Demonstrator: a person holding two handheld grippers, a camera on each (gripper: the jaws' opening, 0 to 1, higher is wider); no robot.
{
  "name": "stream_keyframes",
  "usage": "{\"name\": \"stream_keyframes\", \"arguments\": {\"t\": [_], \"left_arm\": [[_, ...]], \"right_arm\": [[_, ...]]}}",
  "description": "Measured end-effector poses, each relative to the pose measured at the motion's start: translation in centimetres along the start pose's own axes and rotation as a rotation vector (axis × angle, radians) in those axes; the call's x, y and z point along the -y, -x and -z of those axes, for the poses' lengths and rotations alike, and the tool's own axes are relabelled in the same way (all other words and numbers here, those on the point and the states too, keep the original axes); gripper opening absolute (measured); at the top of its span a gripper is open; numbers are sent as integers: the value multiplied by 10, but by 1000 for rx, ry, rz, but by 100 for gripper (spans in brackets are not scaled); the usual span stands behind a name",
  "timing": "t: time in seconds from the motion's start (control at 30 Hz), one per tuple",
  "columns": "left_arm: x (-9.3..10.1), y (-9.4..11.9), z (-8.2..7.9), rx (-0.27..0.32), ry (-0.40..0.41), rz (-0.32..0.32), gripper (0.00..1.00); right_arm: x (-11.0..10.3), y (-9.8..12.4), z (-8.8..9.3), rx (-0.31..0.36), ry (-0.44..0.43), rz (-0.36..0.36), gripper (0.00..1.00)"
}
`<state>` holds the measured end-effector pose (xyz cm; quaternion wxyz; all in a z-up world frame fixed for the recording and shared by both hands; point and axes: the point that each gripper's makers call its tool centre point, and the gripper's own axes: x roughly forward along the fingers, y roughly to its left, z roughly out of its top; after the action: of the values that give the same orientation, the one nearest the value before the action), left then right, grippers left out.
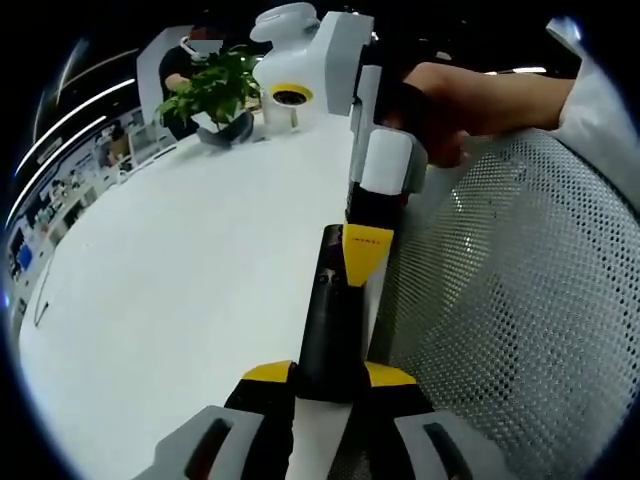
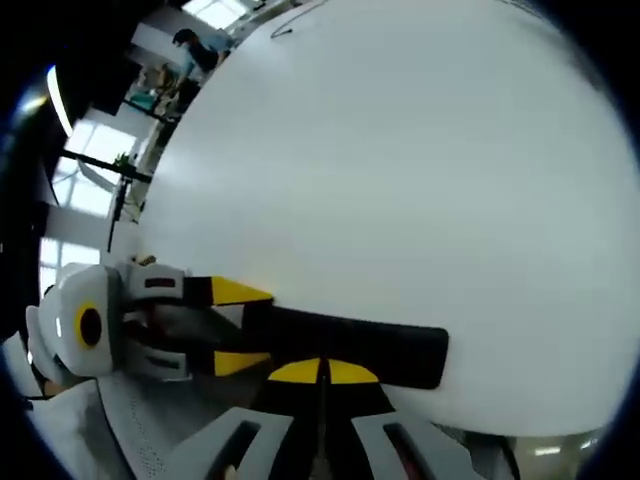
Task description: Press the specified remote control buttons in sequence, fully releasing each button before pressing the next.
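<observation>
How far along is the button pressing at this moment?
Done: the left gripper is shut on the black remote at the white table's edge. In hand: the right gripper's closed yellow tips sit on the remote, seemingly pressing. Left: which presses remain cannot be told.

Showing as a broad, smooth white bench [image 1: 190, 260], curving along its far edge. Carrying a leafy green potted plant [image 1: 215, 95] near the far end, with a thin dark line-like item [image 1: 42, 300] lying near the left edge, too small to identify.
</observation>
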<state>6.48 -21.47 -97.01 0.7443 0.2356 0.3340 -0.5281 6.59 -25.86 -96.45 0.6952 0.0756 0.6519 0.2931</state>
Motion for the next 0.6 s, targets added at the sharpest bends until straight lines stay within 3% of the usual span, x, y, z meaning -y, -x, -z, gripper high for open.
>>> {"name": "stream_keyframes", "arguments": {"t": [0.27, 0.6], "left_arm": [[0, 0, 0, 1, 2, 0, 25], [1, -1, 0, 3, 3, -1, 25]], "right_arm": [[2, -1, 1, -21, 30, 27, 0], [2, 0, 1, 3, -37, -31, 0]]}}
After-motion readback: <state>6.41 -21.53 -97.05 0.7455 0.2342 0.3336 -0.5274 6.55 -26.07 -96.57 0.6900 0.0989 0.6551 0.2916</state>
